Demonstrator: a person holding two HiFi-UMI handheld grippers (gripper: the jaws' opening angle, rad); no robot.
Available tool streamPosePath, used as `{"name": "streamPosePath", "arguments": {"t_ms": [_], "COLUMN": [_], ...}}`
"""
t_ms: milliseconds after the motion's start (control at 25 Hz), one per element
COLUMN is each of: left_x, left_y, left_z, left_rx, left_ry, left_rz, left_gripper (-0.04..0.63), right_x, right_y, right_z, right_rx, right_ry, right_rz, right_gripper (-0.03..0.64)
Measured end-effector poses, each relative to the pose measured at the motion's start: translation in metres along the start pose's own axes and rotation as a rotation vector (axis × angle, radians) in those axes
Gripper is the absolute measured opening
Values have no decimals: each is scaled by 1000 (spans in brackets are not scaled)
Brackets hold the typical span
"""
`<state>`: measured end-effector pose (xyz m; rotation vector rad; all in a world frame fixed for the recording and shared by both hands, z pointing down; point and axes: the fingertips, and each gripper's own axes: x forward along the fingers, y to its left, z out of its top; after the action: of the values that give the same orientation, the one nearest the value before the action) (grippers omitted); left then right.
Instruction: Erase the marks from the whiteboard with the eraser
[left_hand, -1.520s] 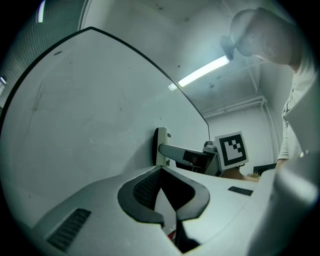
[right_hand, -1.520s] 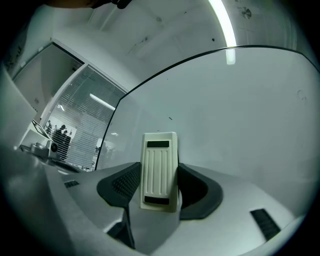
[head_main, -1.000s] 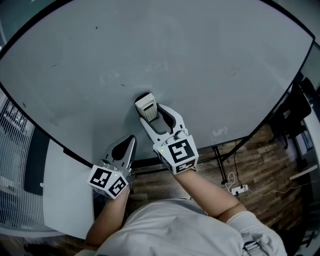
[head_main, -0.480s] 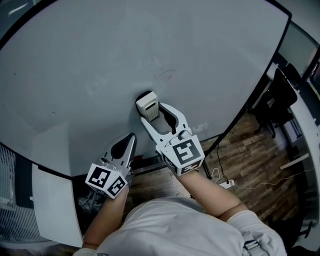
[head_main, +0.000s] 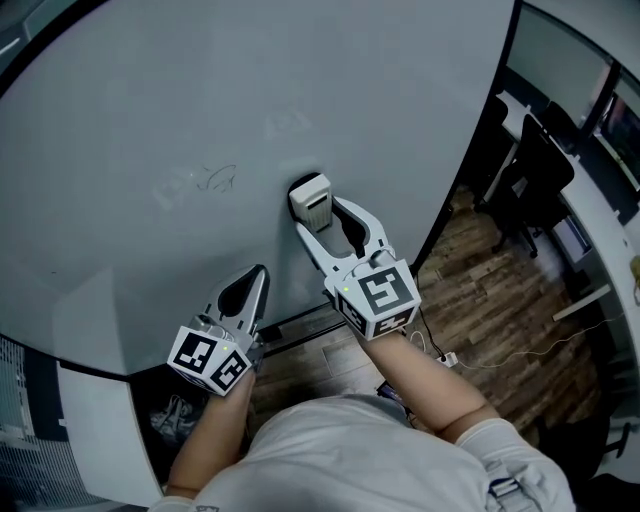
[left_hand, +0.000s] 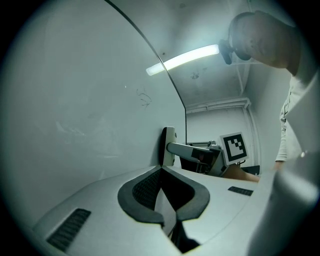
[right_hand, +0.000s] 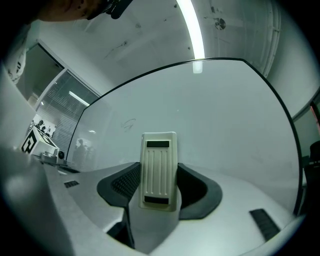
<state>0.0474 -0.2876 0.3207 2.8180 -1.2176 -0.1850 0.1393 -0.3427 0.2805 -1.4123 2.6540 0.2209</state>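
The large whiteboard (head_main: 150, 110) fills most of the head view. A faint scribbled mark (head_main: 215, 180) sits left of the cream eraser (head_main: 311, 199), which my right gripper (head_main: 318, 212) holds shut against the board. In the right gripper view the ribbed eraser (right_hand: 159, 171) stands between the jaws, with the scribbled mark (right_hand: 129, 124) up and to its left. My left gripper (head_main: 250, 283) hangs lower left near the board's bottom edge, jaws shut with nothing in them. The left gripper view shows the scribbled mark (left_hand: 144, 98) and the eraser (left_hand: 168, 146) edge-on on the board.
The board's black frame (head_main: 478, 140) runs down the right side. Right of it are dark office chairs (head_main: 535, 170) on a wood floor (head_main: 500, 310), with a power strip (head_main: 447, 359) and cable. A white panel (head_main: 100, 430) stands at lower left.
The view has swung left across the board, so its right edge now stands closer. The right gripper with the eraser has shifted slightly right and up; a scribbled mark has come into view left of it.
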Motion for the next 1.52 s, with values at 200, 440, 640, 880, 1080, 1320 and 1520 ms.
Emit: {"name": "streamPosePath", "arguments": {"t_ms": [200, 440, 640, 880, 1080, 1320, 1520], "left_x": [9, 4, -16, -74, -148, -227, -285], "left_y": [-2, -2, 7, 33, 81, 124, 156], "left_z": [-8, -8, -7, 9, 27, 37, 46], "left_rx": [-18, -20, -6, -10, 12, 26, 42], "left_ry": [0, 12, -4, -28, -43, -38, -43], "left_rz": [-16, -30, -29, -18, 37, 108, 189], "left_gripper": [8, 8, 8, 8, 8, 8, 8], "right_x": [-8, -7, 2, 27, 57, 89, 118], "right_y": [-27, -29, -2, 72, 157, 253, 331], "right_z": [5, 11, 25, 45, 58, 53, 51], "right_rx": [-28, -25, -49, -82, -102, -98, -79], "right_ry": [-3, 10, -8, -37, -67, -92, -108], "right_rz": [-47, -75, -65, -42, 1, 77, 178], "right_gripper": [232, 232, 232, 232, 232, 232, 232]}}
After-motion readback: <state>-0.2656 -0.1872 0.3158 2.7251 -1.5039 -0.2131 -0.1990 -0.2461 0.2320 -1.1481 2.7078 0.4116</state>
